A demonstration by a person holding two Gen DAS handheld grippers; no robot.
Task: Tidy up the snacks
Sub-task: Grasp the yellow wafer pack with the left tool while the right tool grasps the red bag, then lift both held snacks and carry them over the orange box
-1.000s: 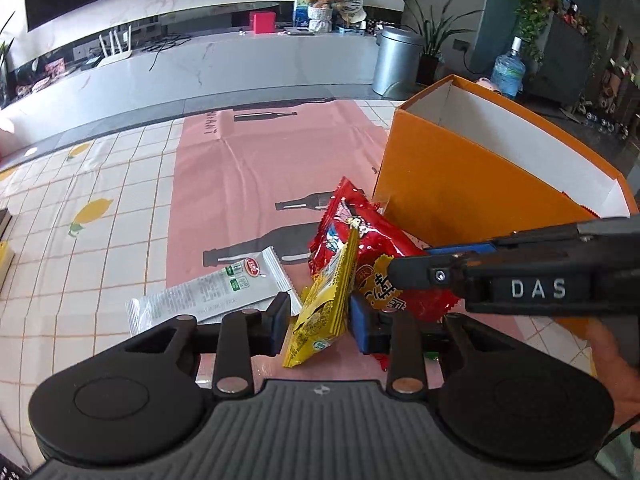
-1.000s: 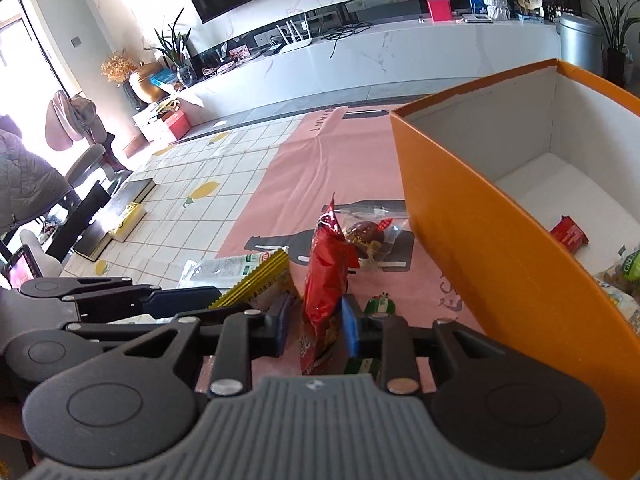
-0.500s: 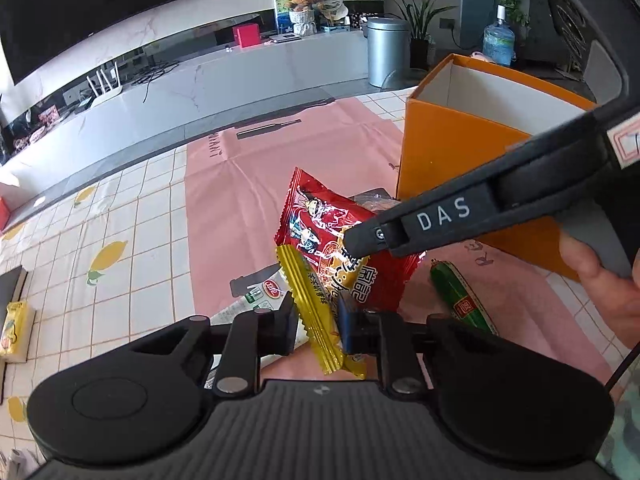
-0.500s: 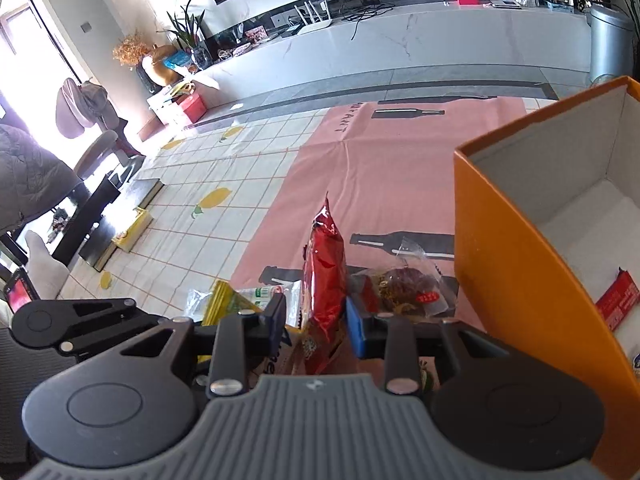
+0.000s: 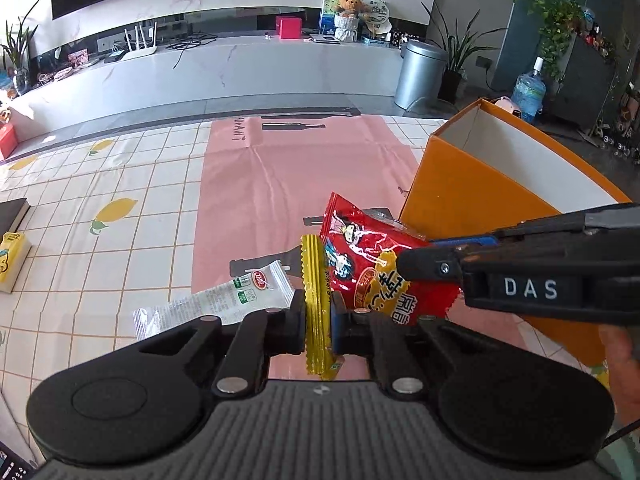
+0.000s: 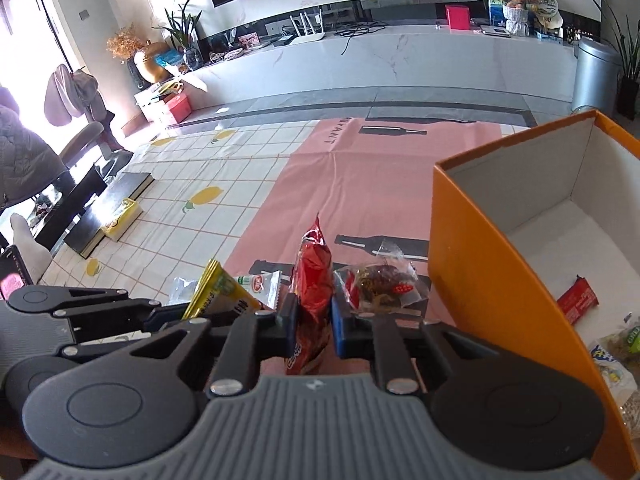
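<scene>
My left gripper (image 5: 318, 322) pinches the yellow pack (image 5: 316, 300). My right gripper (image 6: 314, 326) pinches the red bag (image 6: 314, 280), just beside the orange box (image 6: 480, 272). A white pack (image 5: 224, 300) and clear pack (image 6: 378, 282) lie on the pink mat (image 5: 280, 184).

Beyond the checked tablecloth (image 5: 120, 184) ran a long white counter (image 5: 240, 72), bearing a router (image 5: 138, 42), a red box (image 5: 290, 27) and a teddy bear (image 5: 348, 4), with a silver bin (image 5: 422, 74) at its right end.
</scene>
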